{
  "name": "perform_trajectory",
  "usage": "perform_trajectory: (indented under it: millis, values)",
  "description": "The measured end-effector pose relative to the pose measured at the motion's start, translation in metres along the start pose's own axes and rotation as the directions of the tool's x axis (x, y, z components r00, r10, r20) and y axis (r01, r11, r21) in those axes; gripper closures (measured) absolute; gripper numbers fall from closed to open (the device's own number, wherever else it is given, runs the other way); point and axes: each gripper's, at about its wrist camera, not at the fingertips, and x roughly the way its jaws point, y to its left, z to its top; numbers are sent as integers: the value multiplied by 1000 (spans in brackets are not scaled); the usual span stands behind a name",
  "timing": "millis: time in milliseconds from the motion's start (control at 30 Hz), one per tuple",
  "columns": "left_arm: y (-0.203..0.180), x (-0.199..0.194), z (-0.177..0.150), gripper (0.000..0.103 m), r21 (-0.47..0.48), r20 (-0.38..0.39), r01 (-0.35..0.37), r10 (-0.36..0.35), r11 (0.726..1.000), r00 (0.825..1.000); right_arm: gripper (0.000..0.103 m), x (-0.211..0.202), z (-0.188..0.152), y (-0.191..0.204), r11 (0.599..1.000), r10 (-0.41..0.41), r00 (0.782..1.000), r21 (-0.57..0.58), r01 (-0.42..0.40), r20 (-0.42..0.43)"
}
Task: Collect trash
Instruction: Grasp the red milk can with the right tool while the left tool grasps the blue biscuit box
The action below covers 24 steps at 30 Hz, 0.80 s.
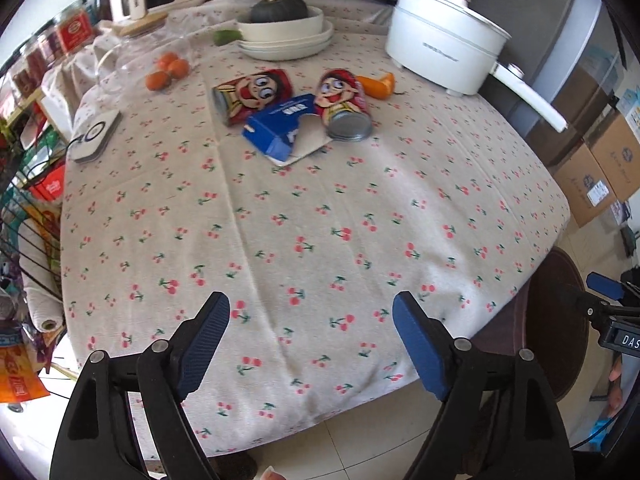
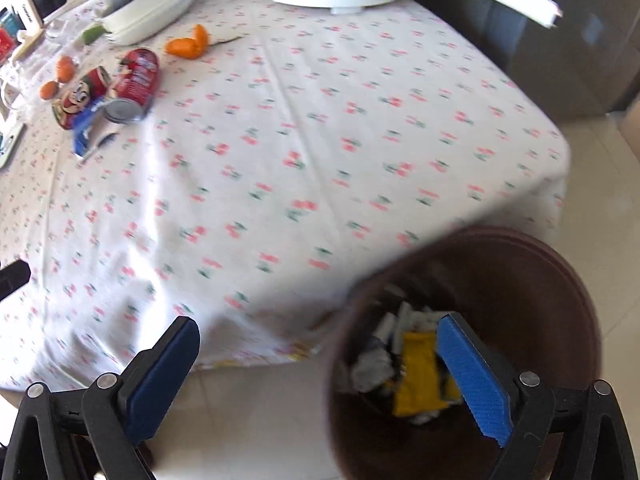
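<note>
Left wrist view: the left claw (image 1: 312,316) hangs spread and empty over the near table (image 1: 360,216) edge, with two red cans (image 1: 344,104) and a blue carton (image 1: 276,130) lying straight ahead, far side. Right claw (image 2: 320,344), also spread and empty, hovers by the brown trash bin (image 2: 560,280), so left looks better placed.

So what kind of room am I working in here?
Most likely a home kitchen or dining area: a cherry-print tablecloth on the table, a white electric cooking pot, a dark green squash in a cream bowl.
</note>
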Motion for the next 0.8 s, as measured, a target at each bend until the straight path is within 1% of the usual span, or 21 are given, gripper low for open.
perform_trajectory:
  millis: [167, 333, 467, 567, 667, 800]
  values:
    - [47, 2, 2, 17, -66, -3, -59, 59, 996, 998, 4, 18, 20, 45, 999, 42, 999, -11, -42, -1]
    - [88, 10, 1, 17, -126, -35, -112, 109, 986, 993, 4, 36, 37, 83, 998, 39, 999, -51, -39, 9]
    - [111, 14, 4, 17, -167, -50, -120, 114, 979, 992, 4, 56, 62, 113, 997, 31, 1000, -76, -30, 0]
    - [120, 15, 9, 17, -160, -42, -134, 129, 978, 991, 4, 69, 86, 131, 995, 57, 998, -86, -58, -5]
    - [127, 18, 15, 17, -137, -29, -156, 153, 978, 988, 4, 79, 113, 150, 994, 46, 999, -98, -45, 7]
    - [132, 25, 22, 17, -118, -27, -165, 163, 979, 986, 6, 95, 151, 173, 992, 79, 997, -101, -77, 10]
